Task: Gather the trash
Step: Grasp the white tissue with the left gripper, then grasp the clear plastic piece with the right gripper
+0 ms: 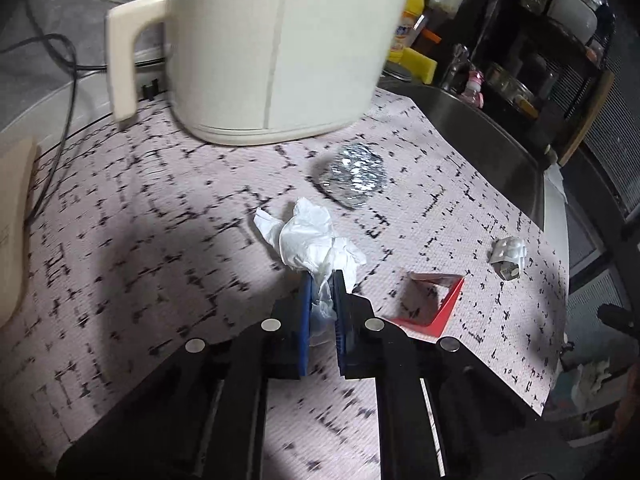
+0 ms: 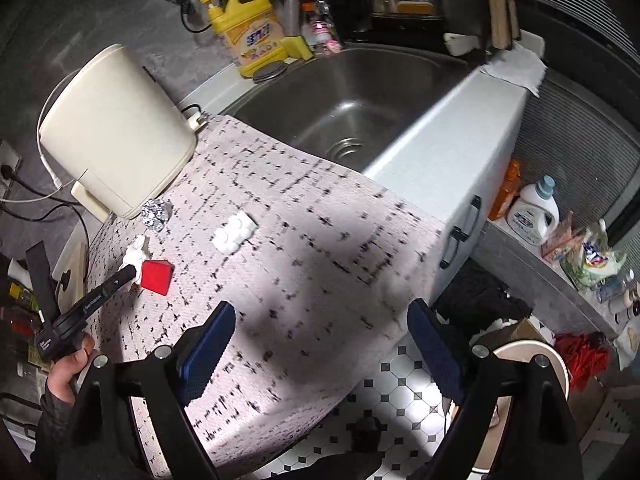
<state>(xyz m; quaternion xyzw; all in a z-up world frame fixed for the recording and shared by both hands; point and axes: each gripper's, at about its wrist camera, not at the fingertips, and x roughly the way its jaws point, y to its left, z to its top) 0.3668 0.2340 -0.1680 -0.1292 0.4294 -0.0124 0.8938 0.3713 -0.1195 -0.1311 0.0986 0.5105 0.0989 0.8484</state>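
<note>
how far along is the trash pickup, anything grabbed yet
Nothing visibly binned yet. In hand: the left gripper is shut on the crumpled tissue, at the mat. Left on the mat: the foil ball, the red box and the blister pack. The right gripper is open, holding nothing.

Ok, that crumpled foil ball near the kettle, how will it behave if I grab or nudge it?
The foil ball looks loosely crumpled, so it is probably very light and would crush somewhat under the jaws. Being roundish, it may roll when nudged, though its creases should stop it soon.

Crinkled shiny foil ball (image 1: 357,175); soft white tissue (image 1: 316,242); brushed-metal sink (image 2: 344,108).
</note>
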